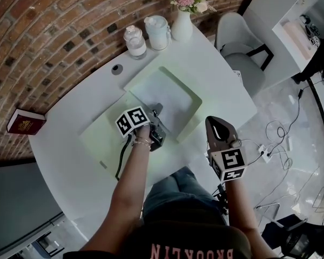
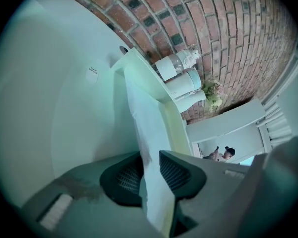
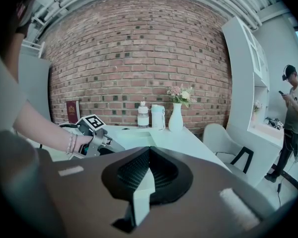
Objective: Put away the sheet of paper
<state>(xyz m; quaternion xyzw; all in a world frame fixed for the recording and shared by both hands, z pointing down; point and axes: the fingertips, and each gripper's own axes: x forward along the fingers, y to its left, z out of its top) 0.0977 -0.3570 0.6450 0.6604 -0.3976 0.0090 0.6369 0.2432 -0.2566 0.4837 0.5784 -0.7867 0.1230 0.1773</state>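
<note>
A whitish sheet of paper (image 1: 171, 97) lies on the far half of an open pale green folder (image 1: 103, 140) on the white table (image 1: 216, 74). My left gripper (image 1: 157, 112) reaches over the folder to the sheet's near edge. In the left gripper view the paper (image 2: 139, 113) stands edge-on between the jaws of the left gripper (image 2: 150, 167). The jaws stand slightly apart and the pads do not press it. My right gripper (image 1: 214, 123) hangs over the table's front edge, shut with nothing in it; the same right gripper (image 3: 149, 150) shows its tips meeting.
At the table's far side stand a clear bottle (image 1: 135, 41), a pale jug (image 1: 157, 32) and a white vase of flowers (image 1: 182, 23). A red book (image 1: 26, 123) lies at the left edge. A grey chair (image 1: 240, 42) stands at the right, with cables (image 1: 275, 139) on the floor. A person (image 3: 290, 108) stands far right.
</note>
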